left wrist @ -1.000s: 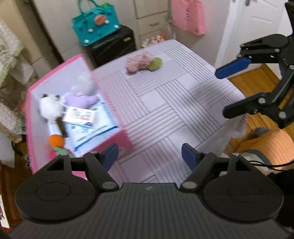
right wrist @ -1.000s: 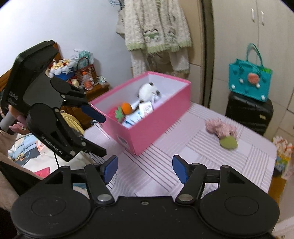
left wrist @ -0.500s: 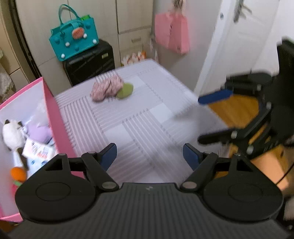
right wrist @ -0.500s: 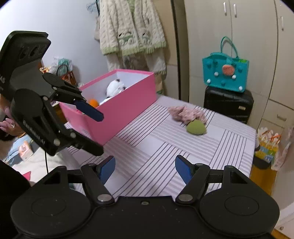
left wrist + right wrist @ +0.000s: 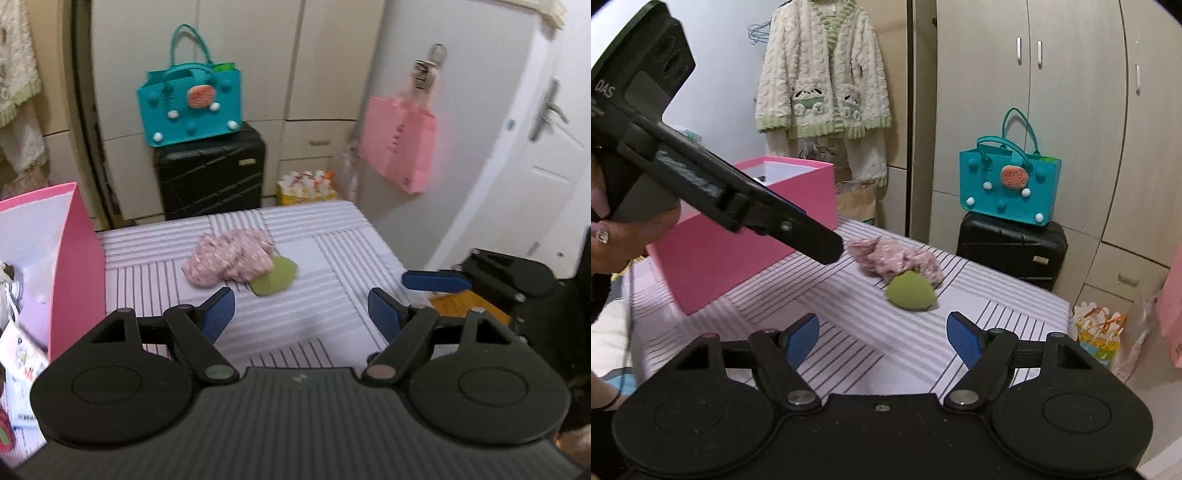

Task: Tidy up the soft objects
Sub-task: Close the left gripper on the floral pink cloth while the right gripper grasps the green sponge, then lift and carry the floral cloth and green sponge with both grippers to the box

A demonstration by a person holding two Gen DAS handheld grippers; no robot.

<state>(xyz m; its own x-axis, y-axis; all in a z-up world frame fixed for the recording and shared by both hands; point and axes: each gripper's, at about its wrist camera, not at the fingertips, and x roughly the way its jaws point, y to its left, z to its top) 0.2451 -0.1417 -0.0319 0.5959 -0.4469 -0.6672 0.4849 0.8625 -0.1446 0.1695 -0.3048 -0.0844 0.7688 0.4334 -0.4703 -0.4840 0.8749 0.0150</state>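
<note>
A pink fuzzy soft item (image 5: 229,260) (image 5: 895,258) lies on the striped table, touching a green soft pad (image 5: 275,278) (image 5: 910,291). A pink box (image 5: 75,273) (image 5: 738,247) stands at the table's left and holds soft toys and packets. My left gripper (image 5: 301,314) is open and empty, above the table just short of the two items; it also crosses the right wrist view (image 5: 798,230). My right gripper (image 5: 882,338) is open and empty, near the front of the table, facing the green pad; it shows at the right of the left wrist view (image 5: 443,282).
The striped table (image 5: 332,258) (image 5: 990,310) ends at its far and right edges. Behind it stand a black suitcase (image 5: 210,173) (image 5: 1012,247) with a teal bag (image 5: 190,107) (image 5: 1010,188) on top. A pink bag (image 5: 400,146) hangs by the door.
Both grippers have swung away from the pink box toward the pink item and green pad, which now sit centred ahead of both. Both stay open.
</note>
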